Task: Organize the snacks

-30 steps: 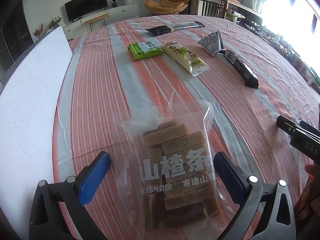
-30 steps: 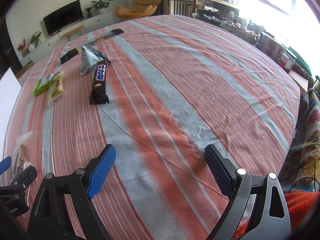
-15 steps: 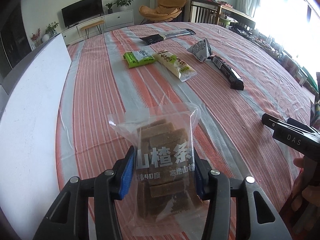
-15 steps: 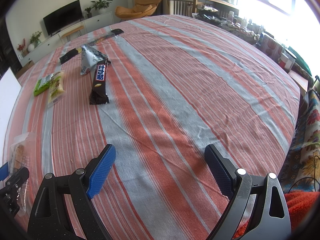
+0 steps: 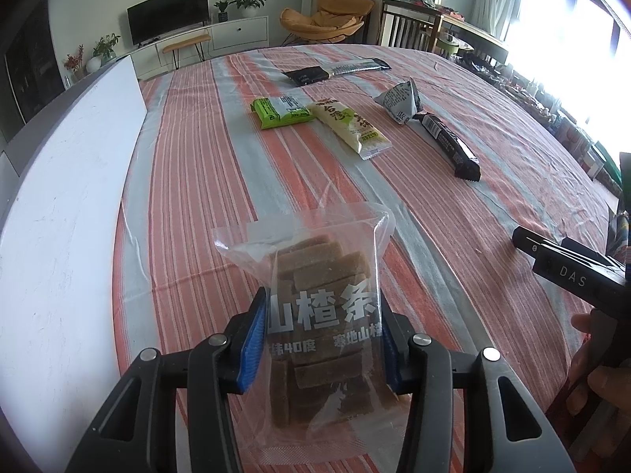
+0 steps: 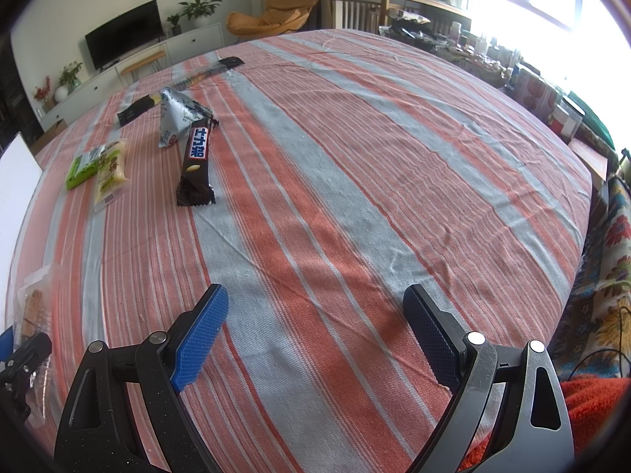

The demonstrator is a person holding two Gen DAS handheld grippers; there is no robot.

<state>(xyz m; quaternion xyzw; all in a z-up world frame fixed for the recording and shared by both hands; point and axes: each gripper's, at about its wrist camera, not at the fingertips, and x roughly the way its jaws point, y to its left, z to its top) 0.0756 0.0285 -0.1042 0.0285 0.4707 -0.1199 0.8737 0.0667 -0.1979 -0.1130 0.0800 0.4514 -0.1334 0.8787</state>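
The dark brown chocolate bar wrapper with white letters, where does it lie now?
In the right wrist view, the dark brown chocolate bar wrapper lies upper left on the striped tablecloth, just below the grey triangular pouch.

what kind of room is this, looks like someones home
Most likely a home living room: a flat TV on a low white cabinet, an orange lounge chair, potted plants, and a big table with a striped cloth.

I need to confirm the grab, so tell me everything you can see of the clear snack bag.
The clear snack bag is see-through plastic with white printed characters, packed with stacked brown bars. Its sealed top edge is crinkled. It sits between the blue pads of the left gripper, which press its sides, above the striped tablecloth.
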